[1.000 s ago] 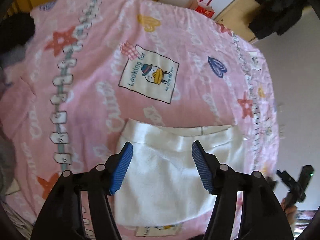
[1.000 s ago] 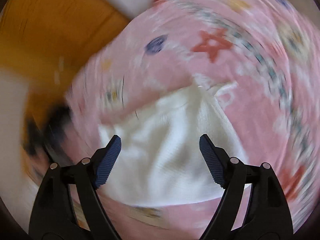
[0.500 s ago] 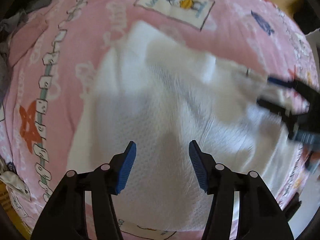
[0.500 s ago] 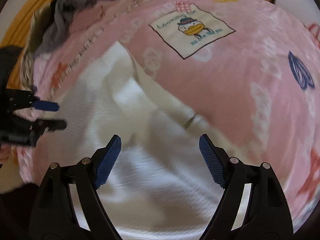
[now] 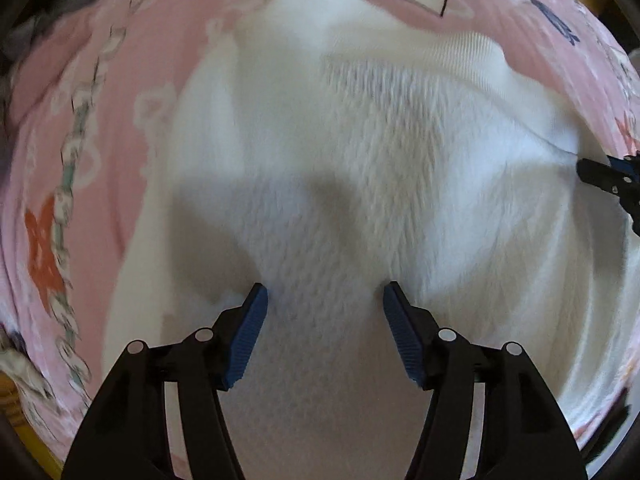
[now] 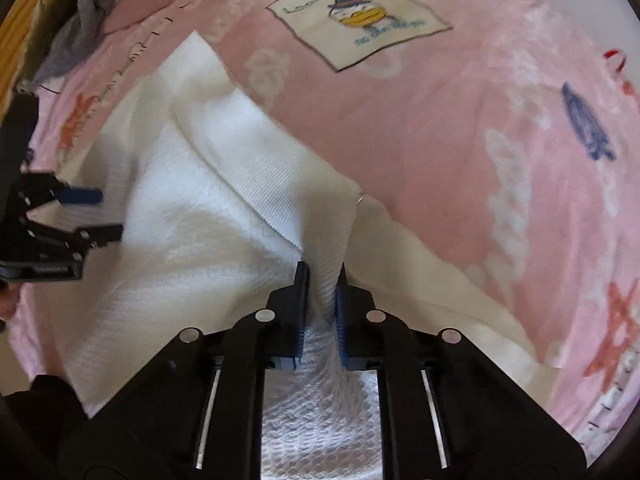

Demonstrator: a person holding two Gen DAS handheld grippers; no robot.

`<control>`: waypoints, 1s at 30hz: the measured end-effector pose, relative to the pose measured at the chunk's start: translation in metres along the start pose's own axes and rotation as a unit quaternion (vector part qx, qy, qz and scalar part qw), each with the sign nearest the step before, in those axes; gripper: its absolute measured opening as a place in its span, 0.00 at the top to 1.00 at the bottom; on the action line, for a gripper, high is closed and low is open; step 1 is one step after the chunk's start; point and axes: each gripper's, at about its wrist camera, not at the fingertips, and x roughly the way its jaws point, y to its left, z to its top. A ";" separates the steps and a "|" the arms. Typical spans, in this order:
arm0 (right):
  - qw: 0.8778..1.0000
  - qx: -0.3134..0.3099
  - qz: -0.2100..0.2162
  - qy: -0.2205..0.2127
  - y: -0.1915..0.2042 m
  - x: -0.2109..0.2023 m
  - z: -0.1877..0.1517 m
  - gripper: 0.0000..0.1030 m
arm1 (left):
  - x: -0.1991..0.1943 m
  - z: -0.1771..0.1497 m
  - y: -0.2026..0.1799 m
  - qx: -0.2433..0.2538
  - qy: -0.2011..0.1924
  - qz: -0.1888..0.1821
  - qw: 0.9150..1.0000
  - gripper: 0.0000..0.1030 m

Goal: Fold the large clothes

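Note:
A white fluffy garment [image 5: 360,140] with a ribbed hem [image 6: 260,152] lies spread on a pink bedspread [image 5: 120,80]. My left gripper [image 5: 324,292] points straight down onto the middle of the garment. Its jaws are opening; the cloth lies between the blue pads, unpinched. My right gripper [image 6: 322,272] is closing at the hem edge of the garment [image 6: 180,220], and its pads press on a raised fold of white cloth. The right gripper [image 5: 600,168] shows at the right edge of the left wrist view; the left gripper [image 6: 110,214] shows at the left edge of the right wrist view.
The pink bedspread [image 6: 440,140] carries a duck patch [image 6: 360,20], stars and hearts. A heap of grey clothes [image 6: 80,28] lies at the far left corner beside a wooden frame [image 6: 24,20].
Both grippers have come down from above the bed onto the white garment. The right gripper, open half a second ago, has shut on a fold at the hem.

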 end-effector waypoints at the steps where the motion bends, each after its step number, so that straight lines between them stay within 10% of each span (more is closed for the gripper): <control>1: 1.000 0.024 -0.001 -0.009 -0.006 -0.005 0.005 0.89 | 0.000 0.007 0.001 0.003 -0.003 -0.001 1.000 0.42; 7: 0.995 0.097 -0.034 0.006 -0.026 0.014 0.026 0.85 | 0.005 0.049 0.018 -0.009 -0.022 0.048 0.999 0.36; 12: 0.979 0.161 -0.104 -0.074 -0.056 -0.040 0.006 0.54 | 0.010 0.073 0.023 0.021 -0.013 0.057 0.998 0.34; 16: 0.945 0.287 -0.028 -0.154 -0.098 -0.104 -0.056 0.54 | -0.012 0.096 0.035 0.003 -0.031 0.081 0.996 0.45; 21: 0.923 0.341 0.026 -0.177 -0.067 -0.152 -0.164 0.81 | -0.051 0.093 0.047 -0.027 -0.051 0.025 0.998 0.48; 26: 0.906 0.409 0.077 -0.073 -0.011 -0.096 -0.249 0.90 | -0.059 0.040 0.008 -0.055 -0.019 -0.063 0.996 0.60; 30: 0.897 0.440 -0.033 -0.033 -0.012 -0.059 -0.273 0.99 | -0.006 0.027 -0.023 -0.056 0.038 -0.051 0.996 0.70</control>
